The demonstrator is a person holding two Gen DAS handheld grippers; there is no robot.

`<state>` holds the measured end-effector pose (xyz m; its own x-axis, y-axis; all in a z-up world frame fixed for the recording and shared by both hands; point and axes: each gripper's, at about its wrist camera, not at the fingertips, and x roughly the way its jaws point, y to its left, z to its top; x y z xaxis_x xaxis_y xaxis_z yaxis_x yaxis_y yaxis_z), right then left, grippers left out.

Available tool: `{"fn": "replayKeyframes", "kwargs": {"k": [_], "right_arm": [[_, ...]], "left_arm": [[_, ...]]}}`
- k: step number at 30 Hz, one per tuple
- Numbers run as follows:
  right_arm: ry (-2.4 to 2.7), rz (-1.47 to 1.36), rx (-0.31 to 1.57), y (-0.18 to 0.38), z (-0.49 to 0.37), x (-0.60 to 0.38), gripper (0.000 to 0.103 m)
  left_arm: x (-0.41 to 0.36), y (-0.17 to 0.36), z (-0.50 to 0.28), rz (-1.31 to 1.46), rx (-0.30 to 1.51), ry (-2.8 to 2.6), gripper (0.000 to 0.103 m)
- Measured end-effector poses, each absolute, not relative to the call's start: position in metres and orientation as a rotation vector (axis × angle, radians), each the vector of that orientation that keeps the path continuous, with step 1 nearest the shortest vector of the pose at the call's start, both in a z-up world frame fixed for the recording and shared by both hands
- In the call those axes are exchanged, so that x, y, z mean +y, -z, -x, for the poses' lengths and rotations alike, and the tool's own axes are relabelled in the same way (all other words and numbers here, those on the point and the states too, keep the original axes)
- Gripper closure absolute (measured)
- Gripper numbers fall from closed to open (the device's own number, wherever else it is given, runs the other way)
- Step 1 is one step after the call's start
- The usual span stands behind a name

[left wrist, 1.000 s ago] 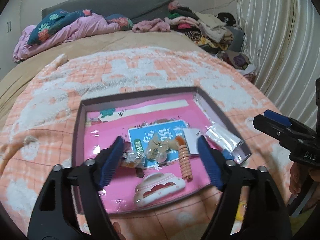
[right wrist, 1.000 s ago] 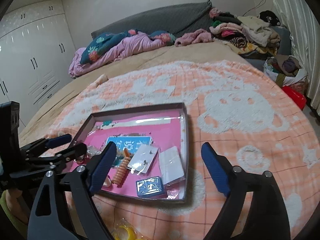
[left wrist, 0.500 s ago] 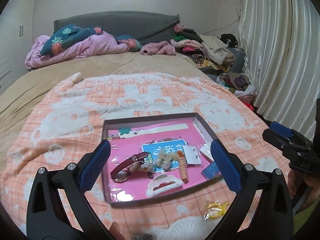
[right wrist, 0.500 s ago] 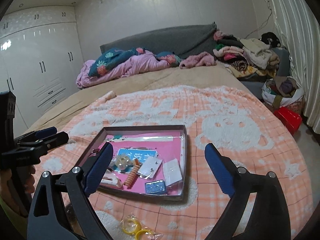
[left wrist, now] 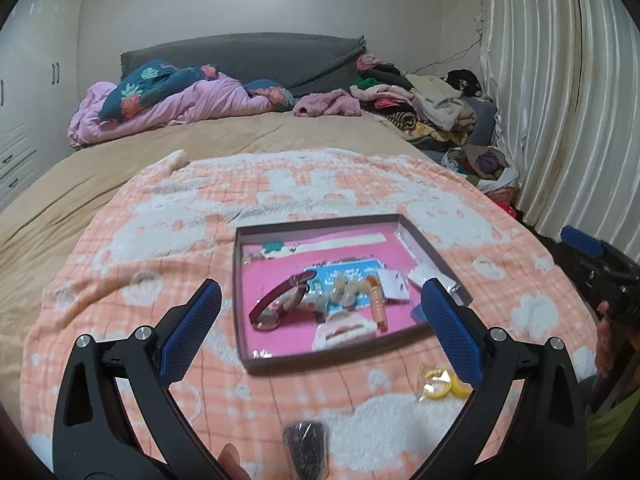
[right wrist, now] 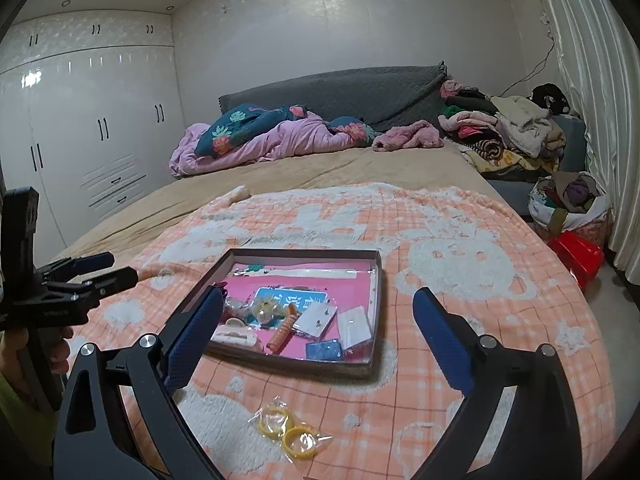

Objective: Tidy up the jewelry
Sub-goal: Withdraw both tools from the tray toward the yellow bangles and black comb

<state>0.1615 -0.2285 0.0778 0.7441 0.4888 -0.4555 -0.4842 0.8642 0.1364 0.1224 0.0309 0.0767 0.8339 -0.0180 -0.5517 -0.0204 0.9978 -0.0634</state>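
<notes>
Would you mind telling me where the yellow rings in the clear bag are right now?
The yellow rings lie on the orange blanket outside the shallow box, just in front of its near edge; in the left wrist view they sit low right.

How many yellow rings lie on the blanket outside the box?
2, both in one clear plastic bag on the orange blanket, in front of the box: one ring nearer the box, the other ring beside it, nearer the camera. More may be hidden.

Both grippers: black frame w/ blue textured pads [left wrist: 450, 330], silver screws [right wrist: 146, 340]; yellow-green sleeve [right wrist: 20, 412].
</notes>
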Motion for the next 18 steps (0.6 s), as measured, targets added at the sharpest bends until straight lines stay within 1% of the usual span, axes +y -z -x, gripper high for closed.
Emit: {"fn": "replayKeyframes", "kwargs": {"k": [18], "right_arm": [[-0.574, 0.051, 0.568, -0.059, -0.136, -0.214, 0.008]], "left_arm": [[0.034, -0.048, -0.085, 0.042, 0.666, -0.061, 0.01]]}}
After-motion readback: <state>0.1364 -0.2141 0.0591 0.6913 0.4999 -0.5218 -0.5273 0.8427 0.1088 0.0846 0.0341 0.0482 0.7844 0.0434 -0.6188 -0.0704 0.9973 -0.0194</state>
